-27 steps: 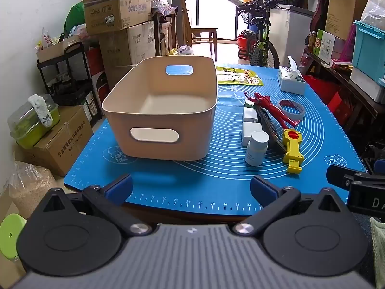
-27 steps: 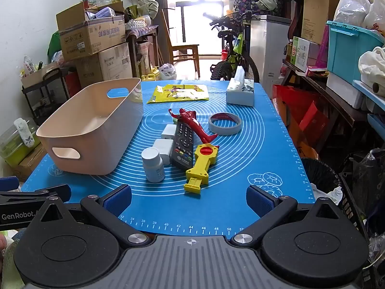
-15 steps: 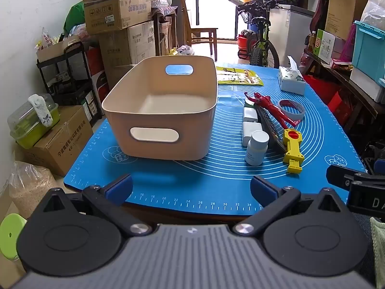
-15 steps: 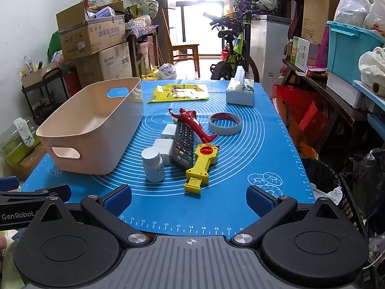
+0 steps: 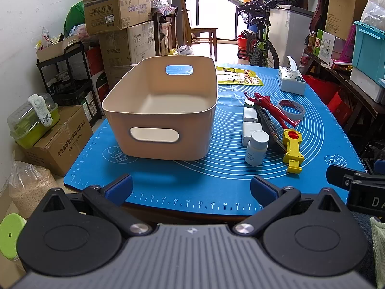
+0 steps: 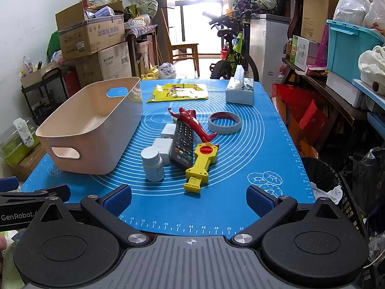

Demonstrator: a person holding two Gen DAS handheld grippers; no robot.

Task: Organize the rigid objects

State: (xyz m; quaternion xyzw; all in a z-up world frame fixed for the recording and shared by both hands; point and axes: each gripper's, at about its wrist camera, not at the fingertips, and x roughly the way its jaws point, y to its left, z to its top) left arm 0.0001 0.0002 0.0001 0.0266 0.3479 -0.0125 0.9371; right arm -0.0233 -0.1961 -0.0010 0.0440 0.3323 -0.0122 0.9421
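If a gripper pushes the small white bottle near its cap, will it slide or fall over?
The small white plastic bottle with a round cap stands upright and looks taller than wide, so a high push would probably tip it. Once down, its round body may roll on the blue silicone mat. It seems rigid and light.

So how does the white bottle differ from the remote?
The bottle stands upright; the remote lies flat. The bottle is white, round and plain-capped; the remote is black, long, flat and covered in buttons. The bottle sits nearer the bin. Both rest on the blue mat, untouched.
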